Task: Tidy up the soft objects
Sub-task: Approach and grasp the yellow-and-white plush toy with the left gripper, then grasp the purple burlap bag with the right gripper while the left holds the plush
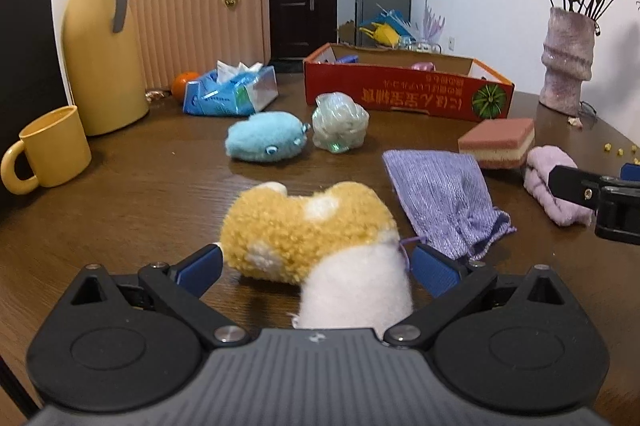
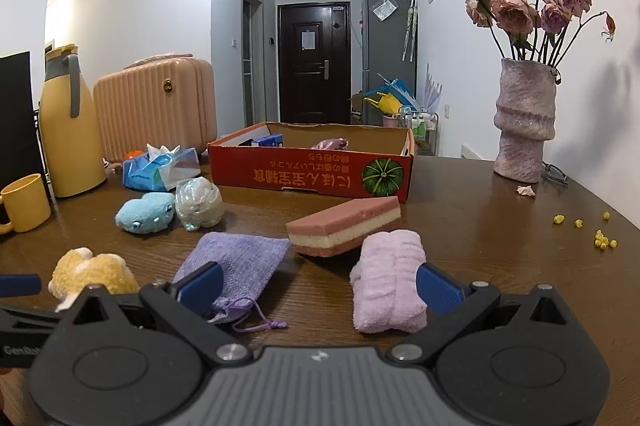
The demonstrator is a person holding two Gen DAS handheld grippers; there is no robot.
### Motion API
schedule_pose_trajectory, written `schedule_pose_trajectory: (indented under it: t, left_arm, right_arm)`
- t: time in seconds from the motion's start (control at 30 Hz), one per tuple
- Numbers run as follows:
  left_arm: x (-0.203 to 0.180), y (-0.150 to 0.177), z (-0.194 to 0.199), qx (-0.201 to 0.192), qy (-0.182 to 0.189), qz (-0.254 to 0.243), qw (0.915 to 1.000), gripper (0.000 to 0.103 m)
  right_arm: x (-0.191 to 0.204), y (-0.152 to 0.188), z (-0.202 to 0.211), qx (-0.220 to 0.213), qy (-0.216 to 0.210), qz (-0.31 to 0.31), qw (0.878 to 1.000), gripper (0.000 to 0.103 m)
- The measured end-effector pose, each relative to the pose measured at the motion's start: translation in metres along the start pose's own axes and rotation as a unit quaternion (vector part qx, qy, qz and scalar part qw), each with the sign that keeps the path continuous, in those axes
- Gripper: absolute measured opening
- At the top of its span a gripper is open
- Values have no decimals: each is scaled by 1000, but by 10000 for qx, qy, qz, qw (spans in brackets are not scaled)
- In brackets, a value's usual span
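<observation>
Left claw (image 1: 316, 266) spread around yellow plush (image 1: 308, 226); right claw (image 2: 318, 286) open, empty.

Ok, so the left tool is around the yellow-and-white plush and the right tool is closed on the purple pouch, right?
Not quite. The right tool is open and holds nothing; the purple pouch lies by its left finger, as the right wrist view shows. The left tool is indeed around the yellow-and-white plush.

A fluffy yellow-and-white plush toy (image 1: 308, 230) lies nearest on the left. Farther back sit a light-blue plush toy (image 1: 265, 136) and, just right of it, a pale green shiny mesh ball (image 1: 340, 122). A flat lilac knitted drawstring pouch (image 2: 236, 266) lies mid-table; right of it, a pink-and-cream layered sponge (image 2: 346, 226) and a rolled lilac towel (image 2: 386, 284). A red cardboard box (image 2: 312, 174) stands open beyond.
</observation>
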State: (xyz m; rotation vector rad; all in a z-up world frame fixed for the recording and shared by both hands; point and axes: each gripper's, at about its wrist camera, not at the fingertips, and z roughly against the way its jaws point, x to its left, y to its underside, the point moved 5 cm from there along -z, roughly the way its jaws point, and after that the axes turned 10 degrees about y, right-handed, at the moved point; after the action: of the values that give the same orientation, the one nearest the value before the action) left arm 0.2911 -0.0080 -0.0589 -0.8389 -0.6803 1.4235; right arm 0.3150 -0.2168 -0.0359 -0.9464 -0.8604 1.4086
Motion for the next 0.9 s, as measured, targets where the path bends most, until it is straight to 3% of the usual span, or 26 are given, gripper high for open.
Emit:
schedule_pose_trajectory:
  t: [0.17,0.27,0.37,0.53,0.9]
  left_arm:
    - [1,-1,-8,120,35,86,9999,103]
    - [2,-1,-12,185,34,129,9997,95]
    - [3,-1,-16,276,68,167,9995,86]
    - [5,1,-20,400,175,242,9988,58]
    - [14,-3,-13,218,316,436,9983,55]
  right_arm:
    - [2,0,0,17,-20,29,10000,103]
    - [2,1,-1,28,-15,31,10000,103]
    - [2,1,-1,38,-6,36,10000,103]
    - [3,2,-3,72,21,63,10000,103]
    - [4,4,-8,157,86,107,9998,103]
